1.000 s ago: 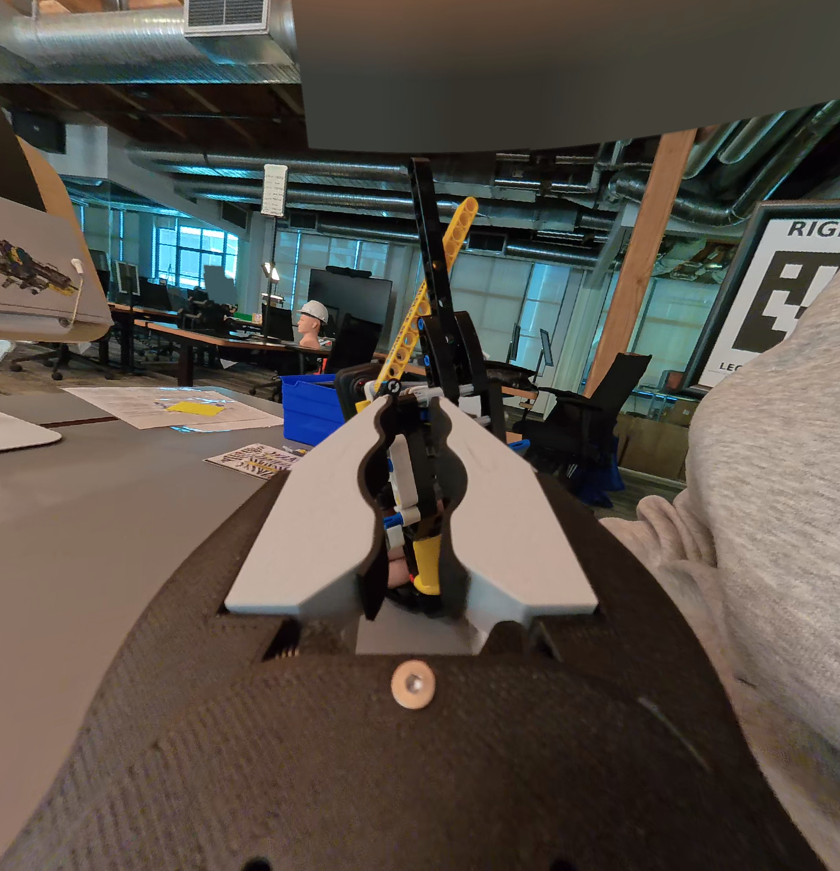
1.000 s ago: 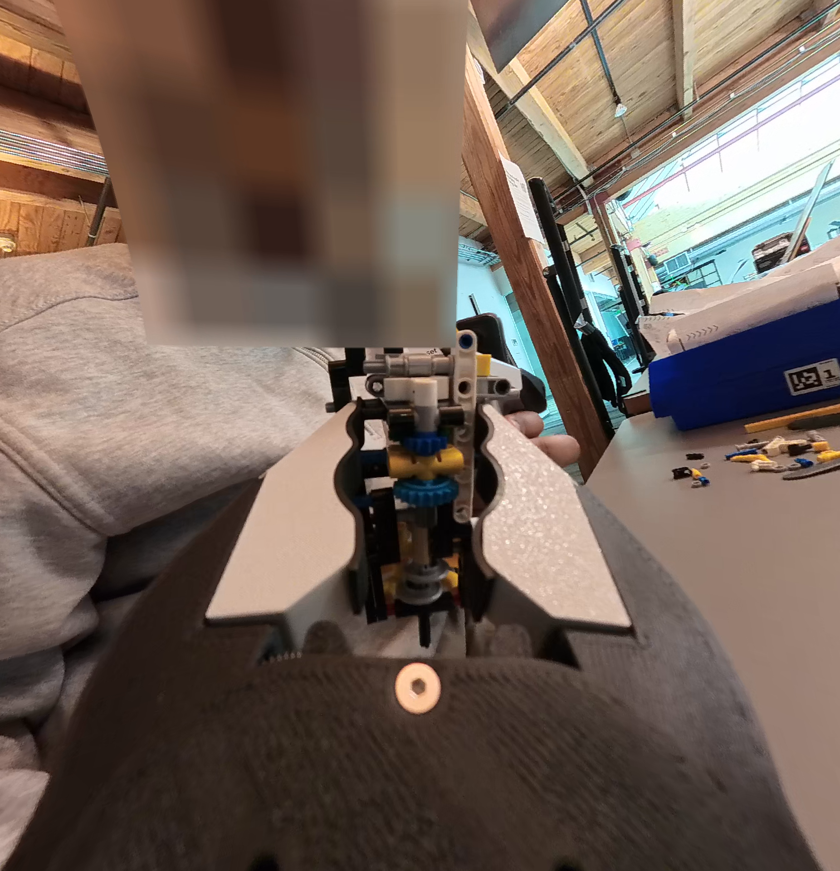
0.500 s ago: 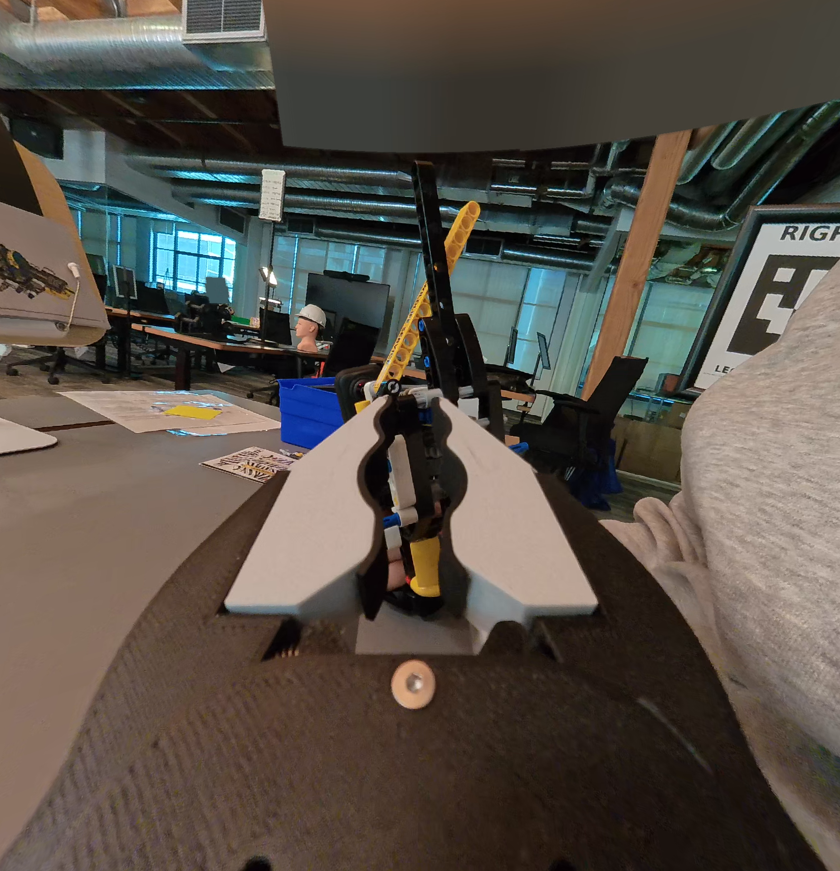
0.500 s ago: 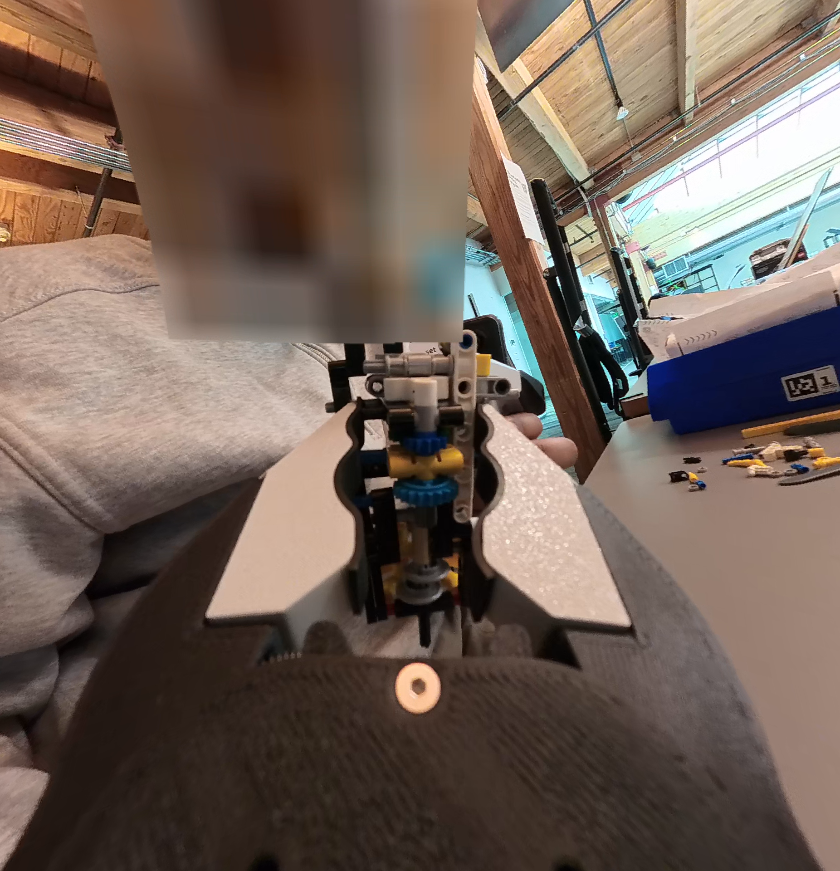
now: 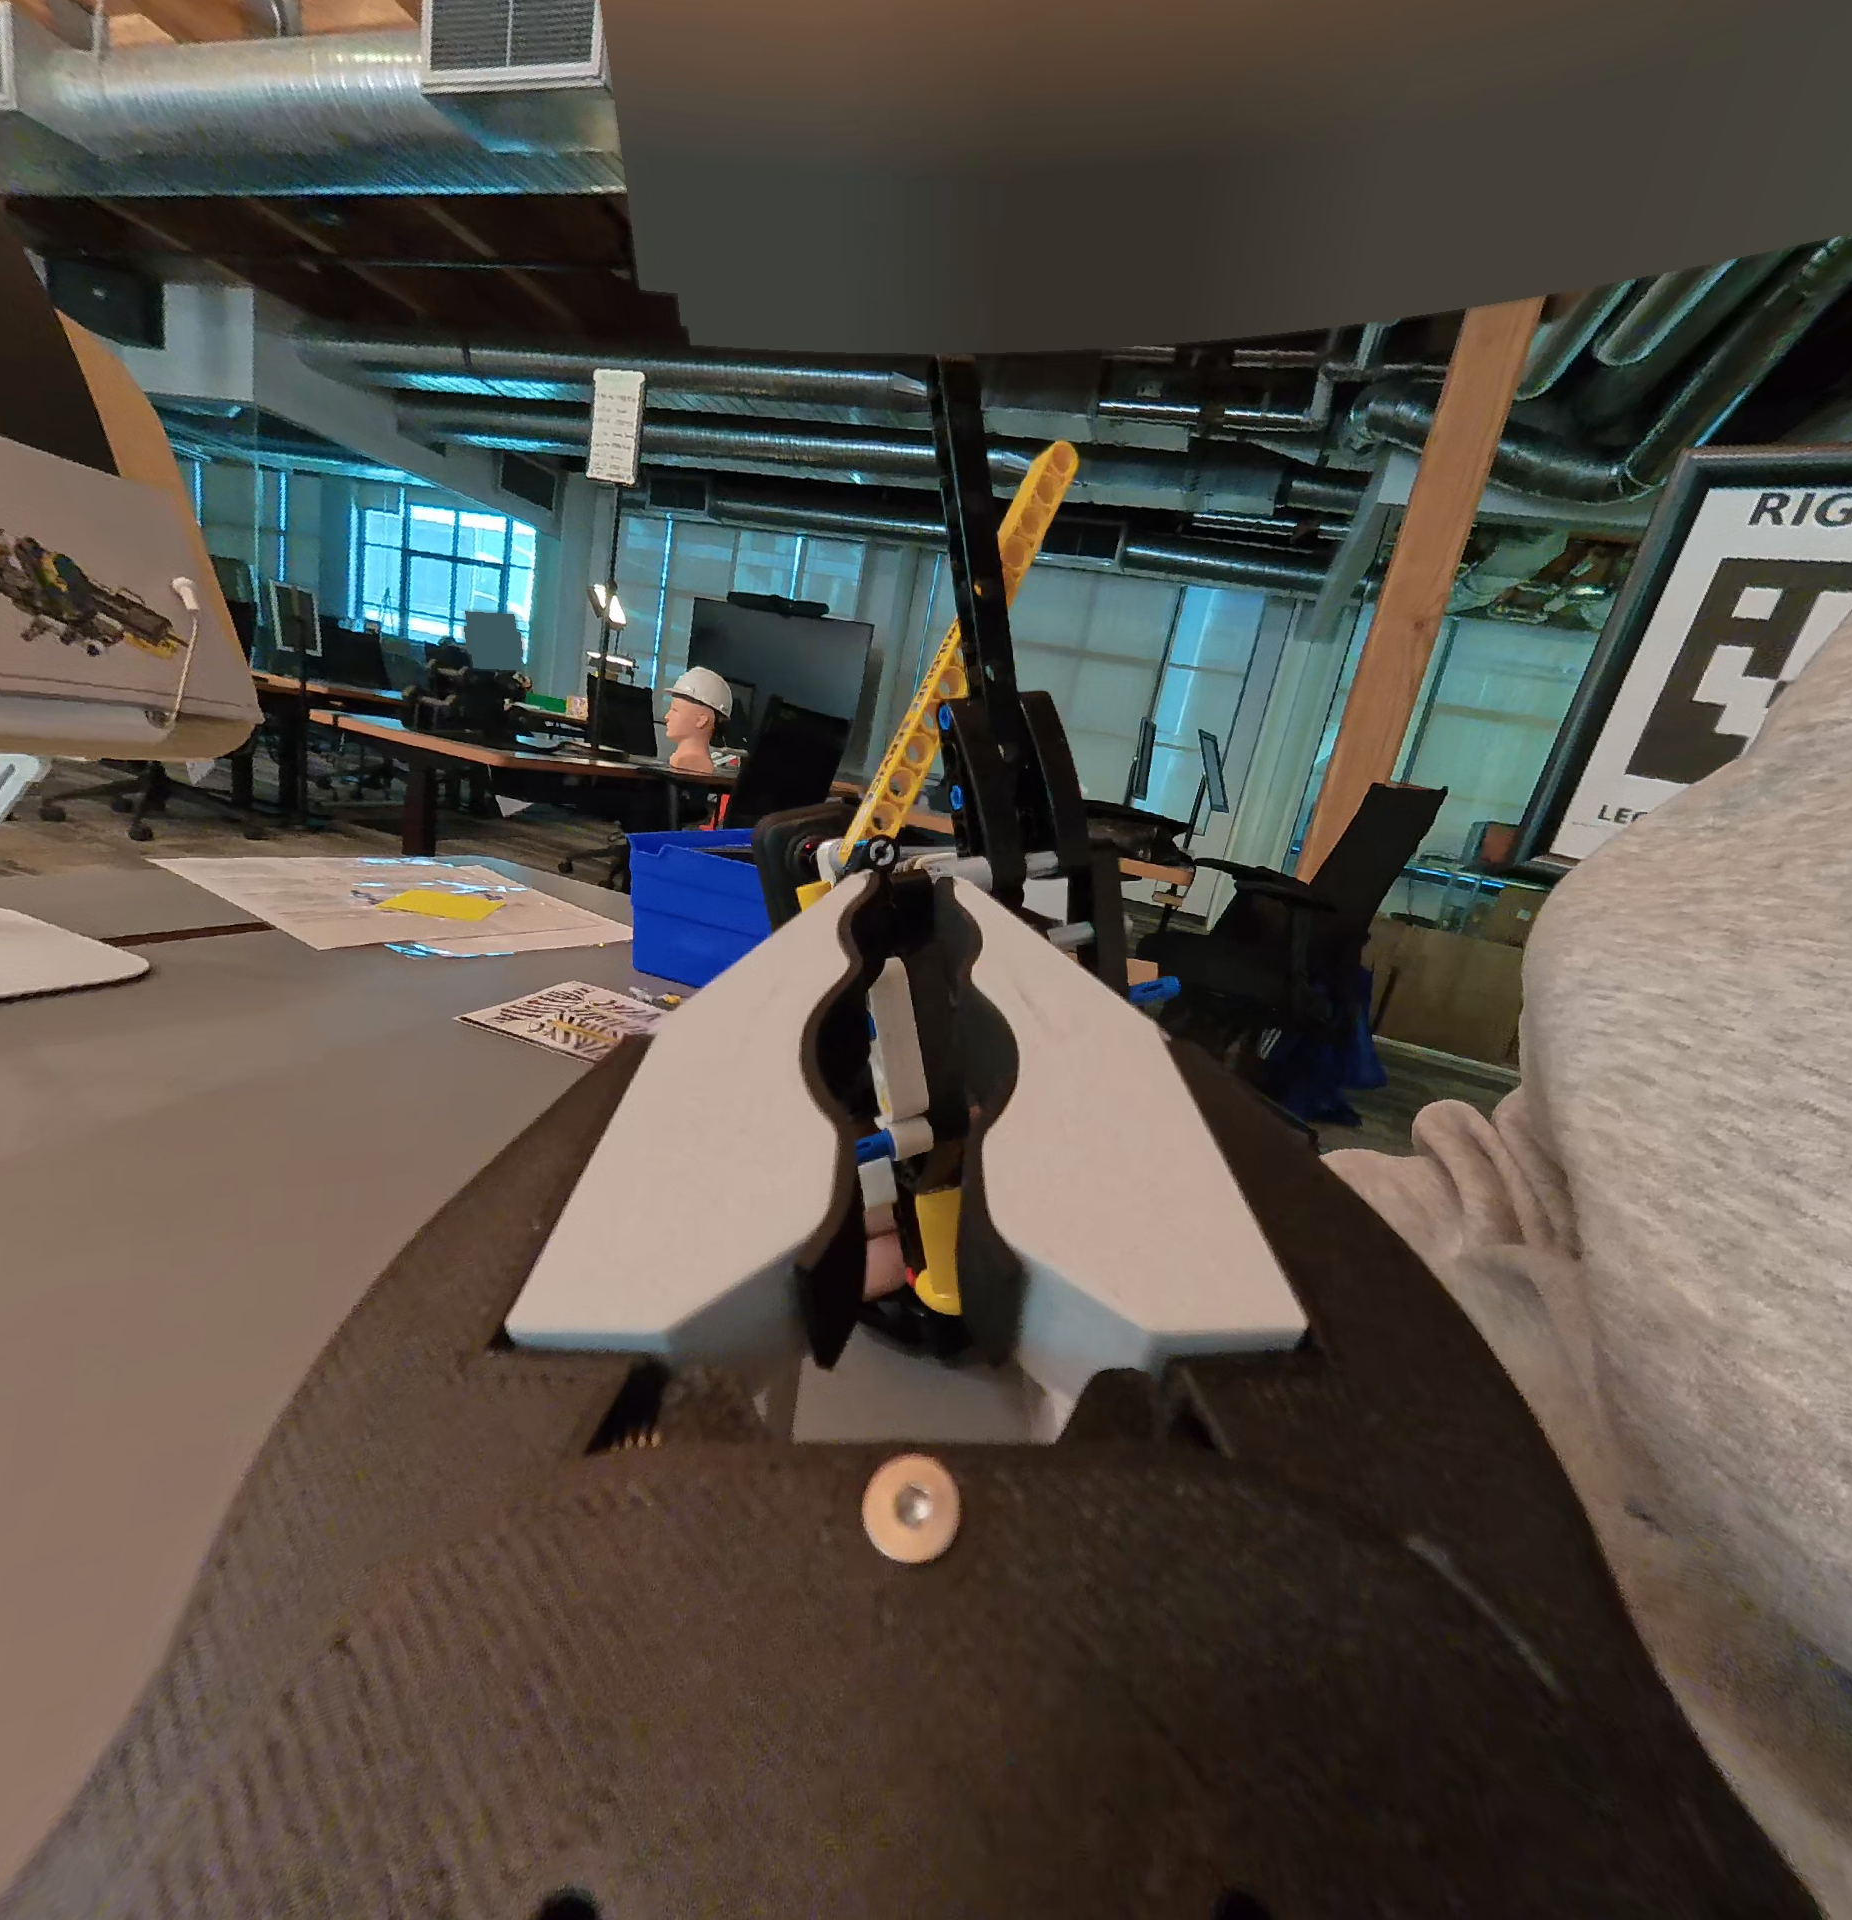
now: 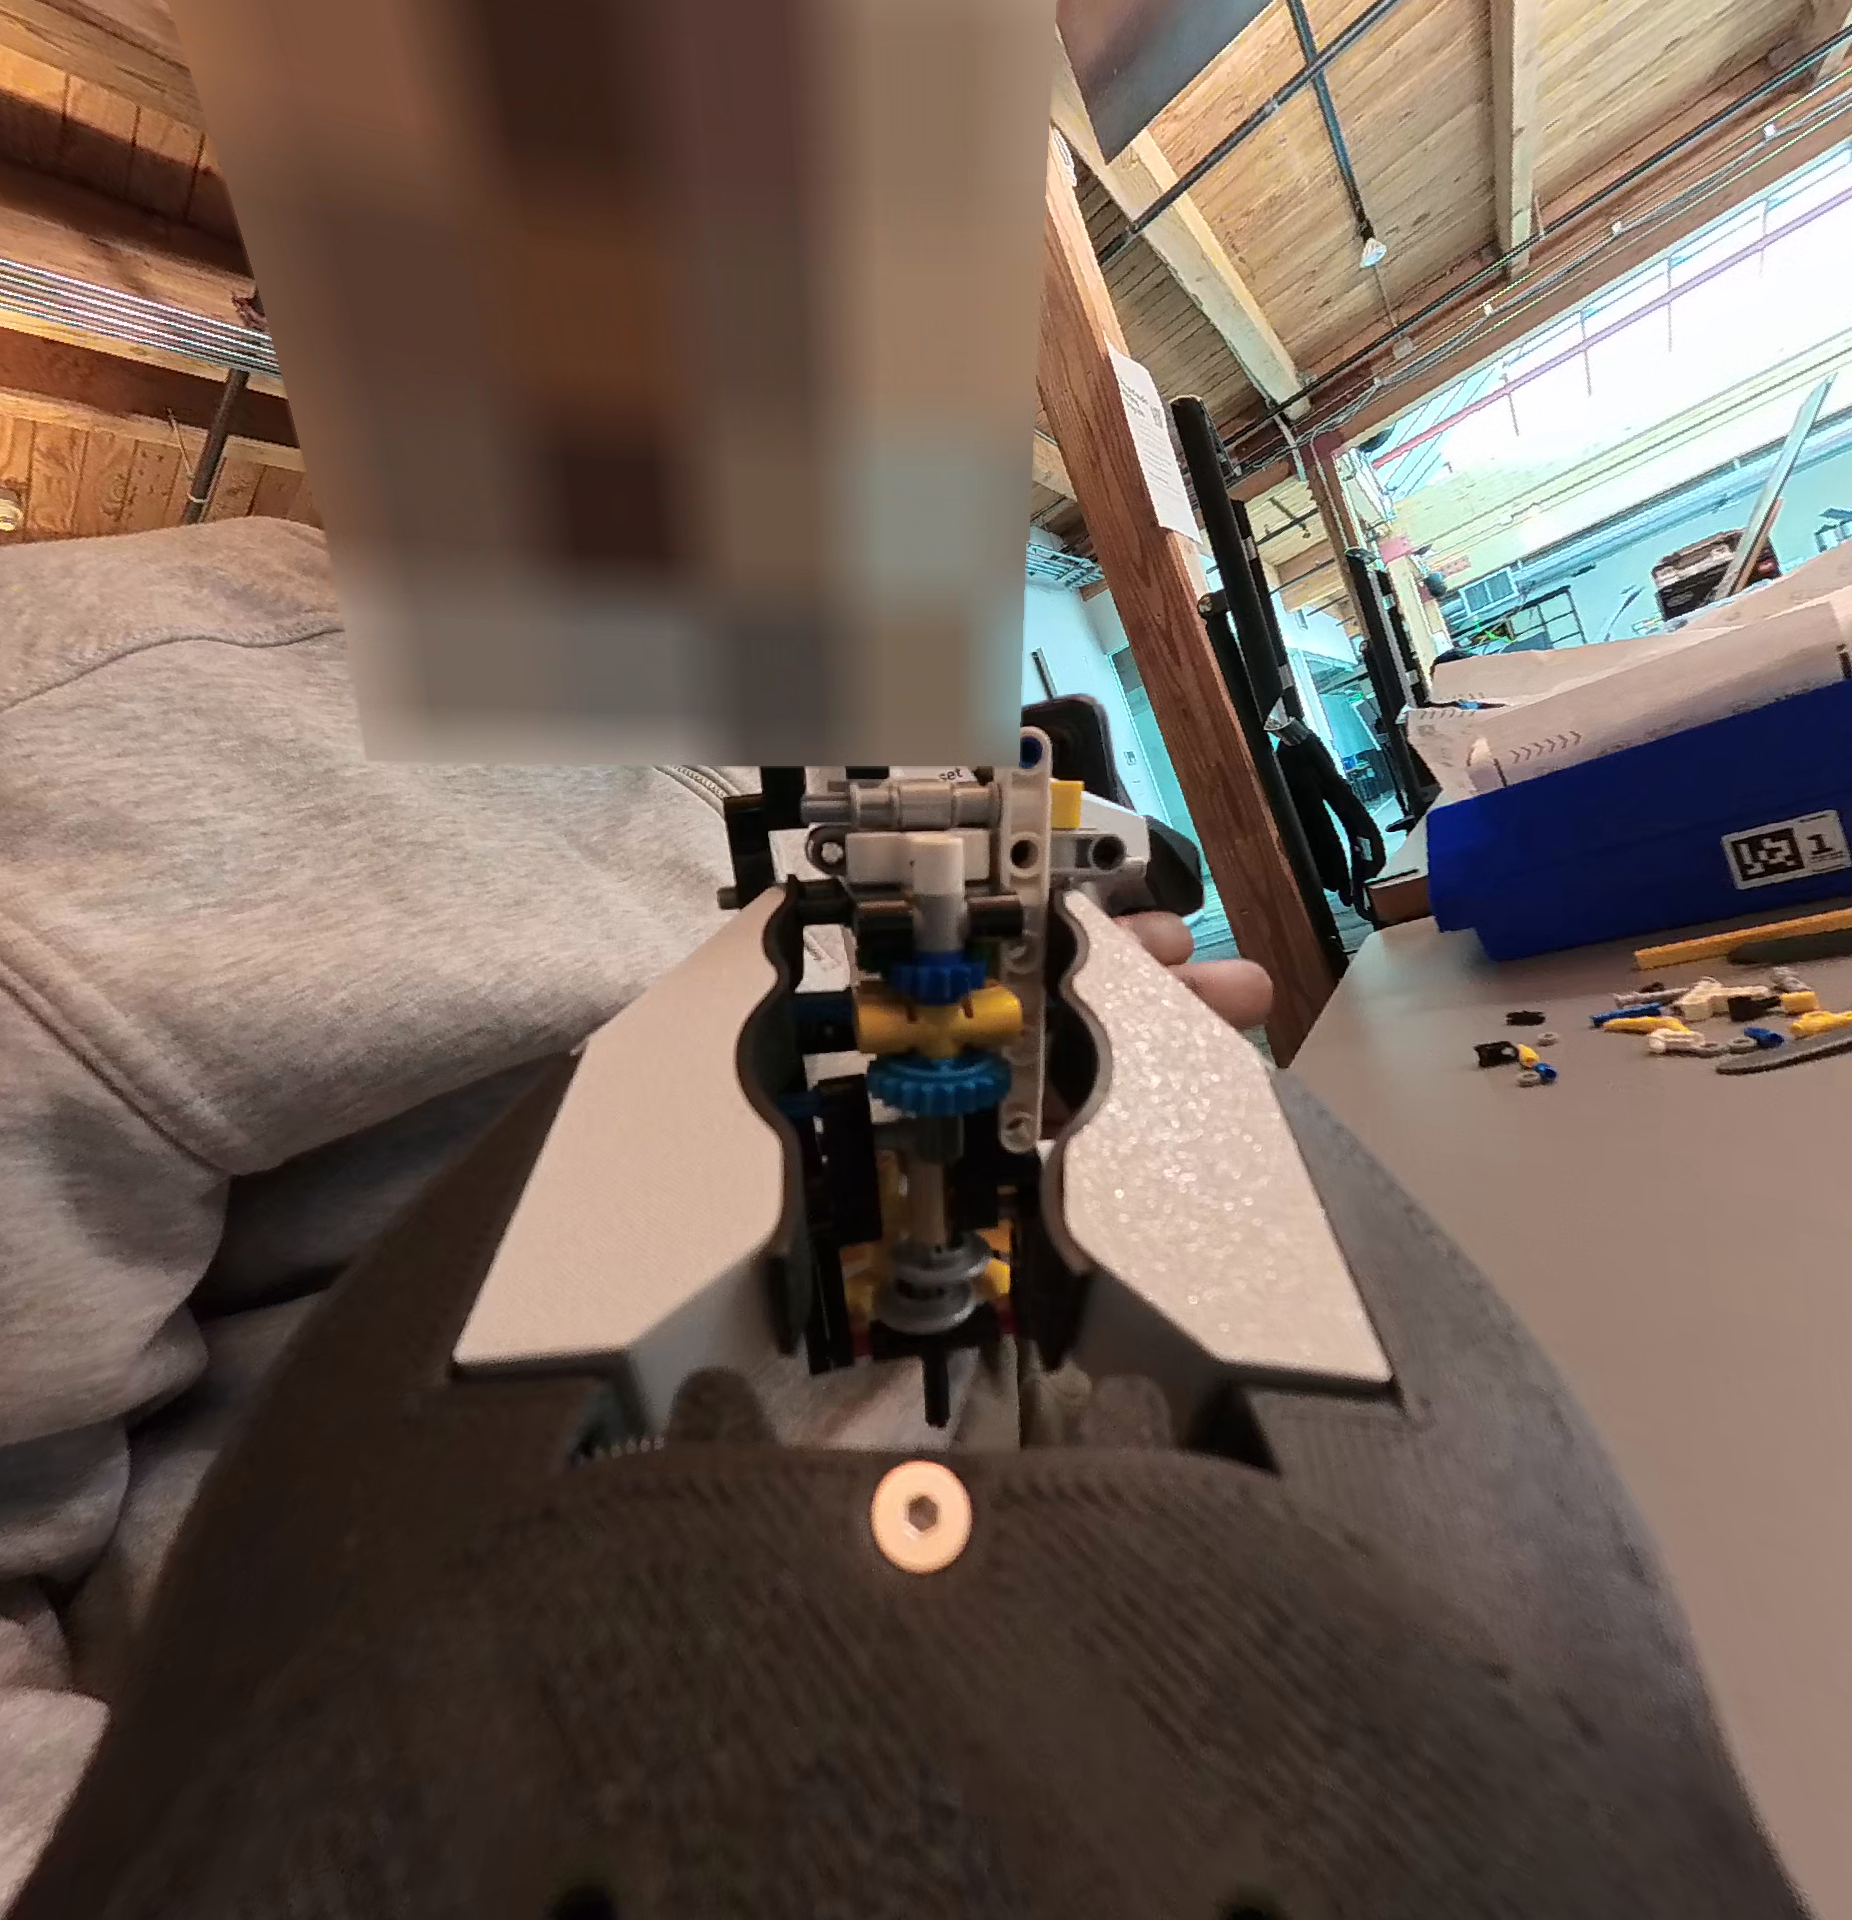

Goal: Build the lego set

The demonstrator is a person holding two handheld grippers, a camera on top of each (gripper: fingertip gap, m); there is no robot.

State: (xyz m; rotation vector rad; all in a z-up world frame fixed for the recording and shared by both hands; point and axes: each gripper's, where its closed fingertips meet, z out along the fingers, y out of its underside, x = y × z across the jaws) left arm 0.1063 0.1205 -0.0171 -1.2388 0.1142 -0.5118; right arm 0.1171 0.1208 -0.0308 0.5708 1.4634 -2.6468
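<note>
The left tool (image 5: 906,904) is clenched on the black, white and yellow lego assembly (image 5: 901,1070), held above the grey counter (image 5: 174,1122). The right tool (image 6: 927,914) is clenched on that assembly's geared end (image 6: 927,1039). Grey counter (image 6: 1628,1247) lies bare rightward; loose small lego pieces (image 6: 1680,1023) and a blue plastic bin (image 6: 1649,842) sit beyond.

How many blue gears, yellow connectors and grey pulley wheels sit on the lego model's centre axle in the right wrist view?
Blue gears: 2
Yellow connector: 1
Grey pulley wheel: 1
Total on the lego model: 4
</note>
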